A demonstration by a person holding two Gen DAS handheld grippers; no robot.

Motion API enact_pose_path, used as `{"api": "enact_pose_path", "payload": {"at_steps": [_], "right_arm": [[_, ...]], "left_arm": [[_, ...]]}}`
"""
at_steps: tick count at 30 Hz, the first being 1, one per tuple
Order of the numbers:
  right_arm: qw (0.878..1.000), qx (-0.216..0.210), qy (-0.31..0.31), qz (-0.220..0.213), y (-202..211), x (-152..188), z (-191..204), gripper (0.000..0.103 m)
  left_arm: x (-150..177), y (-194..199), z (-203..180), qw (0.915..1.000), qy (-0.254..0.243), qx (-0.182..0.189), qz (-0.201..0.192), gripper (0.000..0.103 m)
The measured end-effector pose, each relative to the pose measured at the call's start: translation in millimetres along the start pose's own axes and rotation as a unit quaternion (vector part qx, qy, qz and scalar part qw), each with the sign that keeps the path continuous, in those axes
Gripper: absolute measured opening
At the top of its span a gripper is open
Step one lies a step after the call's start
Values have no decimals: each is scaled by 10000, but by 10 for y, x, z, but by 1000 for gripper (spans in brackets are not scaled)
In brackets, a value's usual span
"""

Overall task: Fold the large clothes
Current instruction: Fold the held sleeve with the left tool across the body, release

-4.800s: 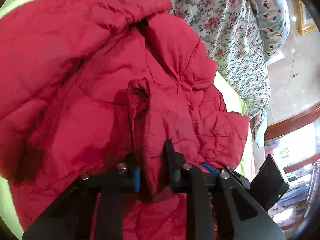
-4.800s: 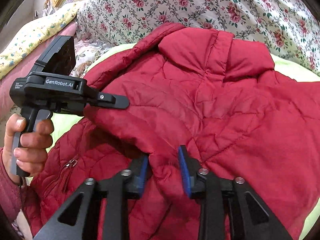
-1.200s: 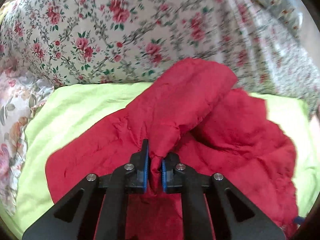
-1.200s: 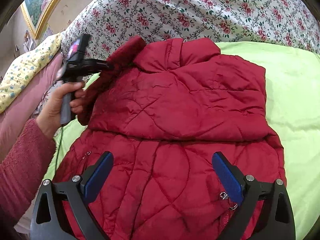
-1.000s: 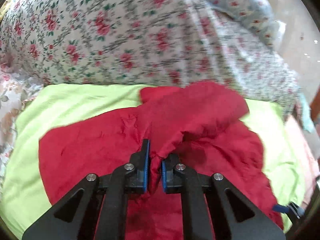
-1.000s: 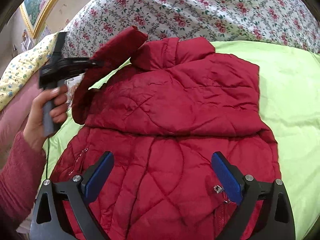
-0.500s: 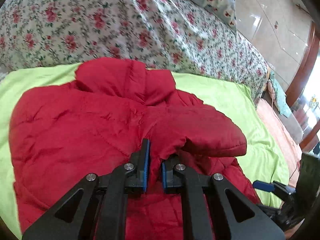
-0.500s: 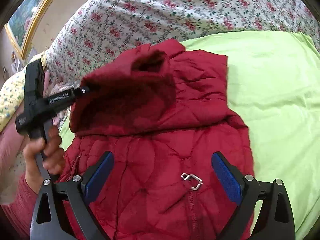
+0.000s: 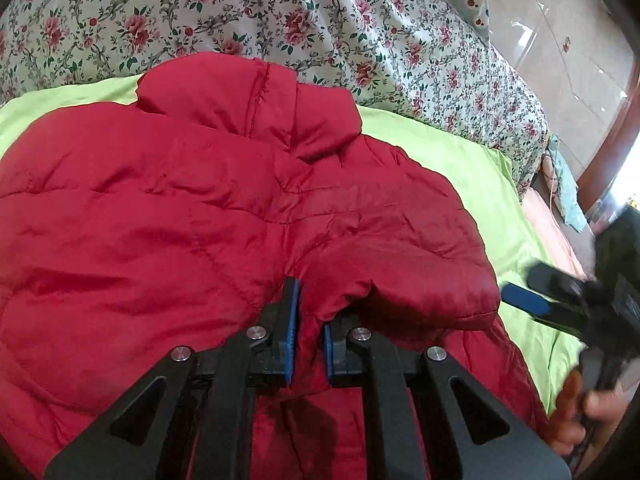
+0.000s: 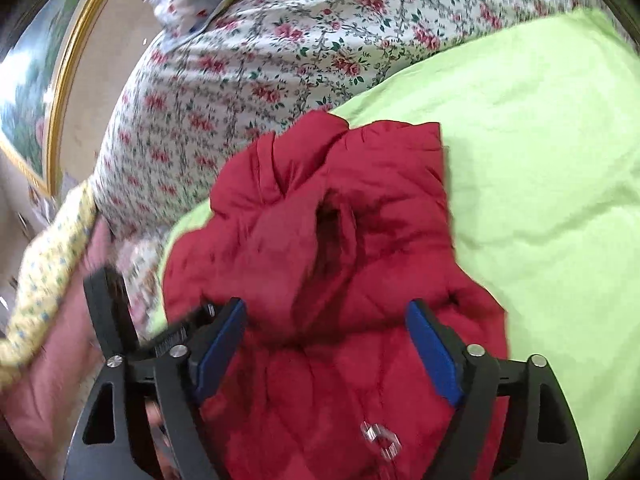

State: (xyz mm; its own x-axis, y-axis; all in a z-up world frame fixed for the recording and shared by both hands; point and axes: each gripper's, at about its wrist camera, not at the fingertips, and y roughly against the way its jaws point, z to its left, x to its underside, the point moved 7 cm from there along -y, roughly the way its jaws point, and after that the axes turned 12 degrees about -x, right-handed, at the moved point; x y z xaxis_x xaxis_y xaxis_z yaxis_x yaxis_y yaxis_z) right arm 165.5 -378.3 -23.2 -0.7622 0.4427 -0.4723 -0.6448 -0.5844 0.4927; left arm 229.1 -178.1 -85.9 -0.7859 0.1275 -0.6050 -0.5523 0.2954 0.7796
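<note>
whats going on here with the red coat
A person with a gripper in each hand is folding a red padded jacket on a lime green sheet over a bed. The left gripper is shut on the sleeve, holding it across the jacket's body. The right gripper hangs open over the jacket's front, gripping nothing. A floral quilt lies behind.

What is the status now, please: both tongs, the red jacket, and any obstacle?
Left tongs shut on red jacket sleeve. Right tongs open, above jacket, holding nothing. Jacket lies on green sheet. No obstacle seen.
</note>
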Motion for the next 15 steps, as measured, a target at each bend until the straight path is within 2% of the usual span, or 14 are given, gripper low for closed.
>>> {"api": "enact_pose_path", "payload": {"at_steps": [4, 5, 7, 8, 9, 11, 13, 15], "right_arm": [[9987, -227, -397, 218, -364, -134, -165, 74], [9983, -258, -452, 254, -428, -147, -191, 70], [9972, -320, -597, 321, -544, -156, -251, 54], [9966, -359, -656, 345, -587, -156, -268, 34], [9963, -377, -694, 331, -605, -160, -275, 20], [9968, -394, -666, 200, -576, -184, -264, 15], [9978, -374, -548, 87, -523, -210, -210, 12], [9989, -279, -368, -2, -469, -228, -137, 10]], "left_arm": [[12, -9, -3, 10000, -47, 6, 28, 8], [15, -10, -4, 10000, -69, -6, 34, 8], [24, -6, -4, 9999, -124, -20, 61, 12], [31, 3, -1, 9998, -157, -21, 91, 13], [42, 14, 9, 9997, -189, -19, 132, 15], [75, 56, 33, 9994, -224, 60, 237, 18], [106, 139, 75, 9993, -188, 174, 261, 27], [137, 226, 127, 9994, -150, 199, 244, 40]]}}
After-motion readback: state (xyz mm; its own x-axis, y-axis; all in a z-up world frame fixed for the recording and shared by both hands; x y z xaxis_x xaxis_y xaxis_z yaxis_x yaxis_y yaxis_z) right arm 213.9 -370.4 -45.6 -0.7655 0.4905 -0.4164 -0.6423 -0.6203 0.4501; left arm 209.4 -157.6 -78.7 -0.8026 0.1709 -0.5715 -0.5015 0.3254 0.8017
